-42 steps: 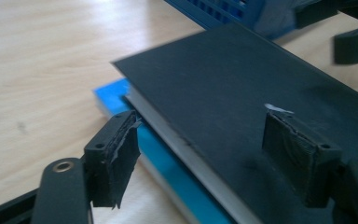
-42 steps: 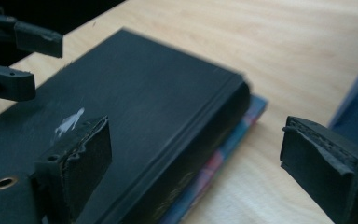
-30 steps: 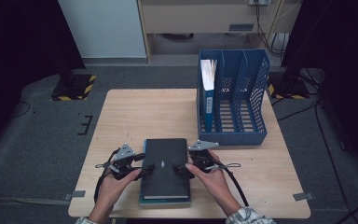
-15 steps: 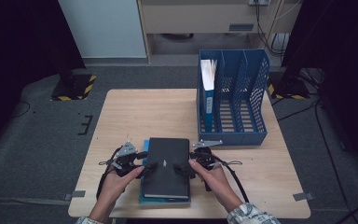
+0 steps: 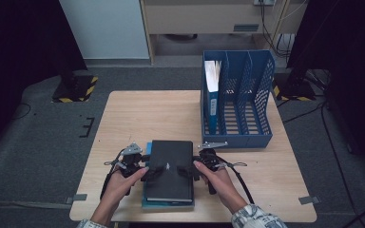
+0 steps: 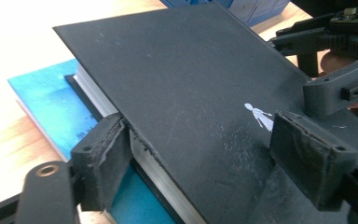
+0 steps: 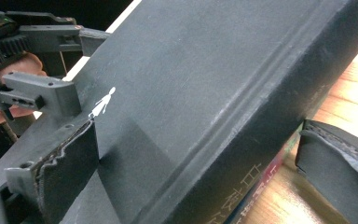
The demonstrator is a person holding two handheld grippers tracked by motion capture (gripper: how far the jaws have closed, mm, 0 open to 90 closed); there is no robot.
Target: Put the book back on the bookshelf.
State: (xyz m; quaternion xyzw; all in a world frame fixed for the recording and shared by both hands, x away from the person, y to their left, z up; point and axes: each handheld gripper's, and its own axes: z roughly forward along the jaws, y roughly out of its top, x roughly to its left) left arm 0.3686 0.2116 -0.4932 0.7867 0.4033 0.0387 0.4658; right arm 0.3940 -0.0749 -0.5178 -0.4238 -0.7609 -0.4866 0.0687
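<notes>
Between both grippers, black book point(image 5: 169, 168)

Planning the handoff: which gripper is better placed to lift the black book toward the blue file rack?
Right, probably. The right gripper straddles the spine of the black book, jaws open, nearer the blue file rack. The left gripper, jaws just opening around the page edge, sits farther off.

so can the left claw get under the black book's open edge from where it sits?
Probably yes: the left claw straddles the black book edge, jaws just opened, one over the cover, one beside the pages above the blue book. Nothing blocks it.
</notes>
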